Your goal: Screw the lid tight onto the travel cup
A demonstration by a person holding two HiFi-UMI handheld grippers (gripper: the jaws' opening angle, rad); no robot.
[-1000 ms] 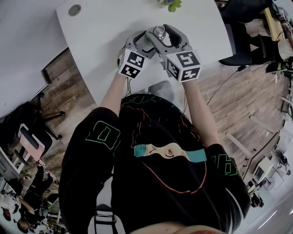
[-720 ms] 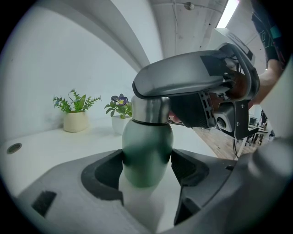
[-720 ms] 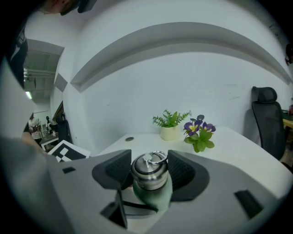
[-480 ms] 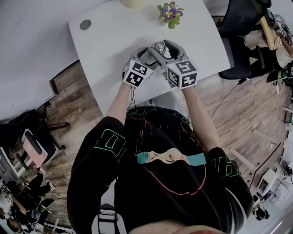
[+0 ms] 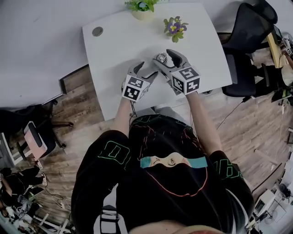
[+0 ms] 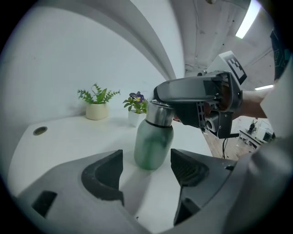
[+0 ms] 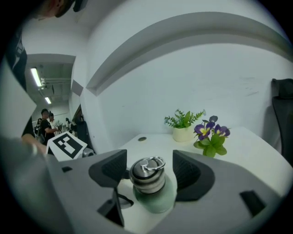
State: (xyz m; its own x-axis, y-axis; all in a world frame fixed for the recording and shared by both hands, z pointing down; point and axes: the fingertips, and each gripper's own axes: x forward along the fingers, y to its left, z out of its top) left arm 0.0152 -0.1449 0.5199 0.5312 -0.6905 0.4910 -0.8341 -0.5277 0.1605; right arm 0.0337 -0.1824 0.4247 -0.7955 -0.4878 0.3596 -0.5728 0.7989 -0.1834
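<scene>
The travel cup (image 6: 153, 144) is pale green with a steel lid (image 7: 147, 173) that has a wire ring on top. It stands upright on the white table (image 5: 114, 50). My right gripper (image 7: 149, 172) straddles the lid from above. Its jaws are opening, and there is a gap between each pad and the lid. My left gripper (image 6: 147, 176) is open, with the cup standing just beyond its fingertips and touching neither pad. From the head view the lid (image 5: 161, 57) shows between the right gripper's (image 5: 163, 58) jaws, and the left gripper (image 5: 147, 71) lies to its lower left.
A green plant in a cream pot (image 5: 142, 7) and a purple flower pot (image 5: 175, 25) stand at the table's far edge. A round cable grommet (image 5: 97, 31) sits at the far left corner. A black office chair (image 5: 249, 27) stands to the right of the table.
The right gripper's jaws have spread wider round the lid. The left gripper has drawn back slightly from the cup. The head view now takes in more of the table.
</scene>
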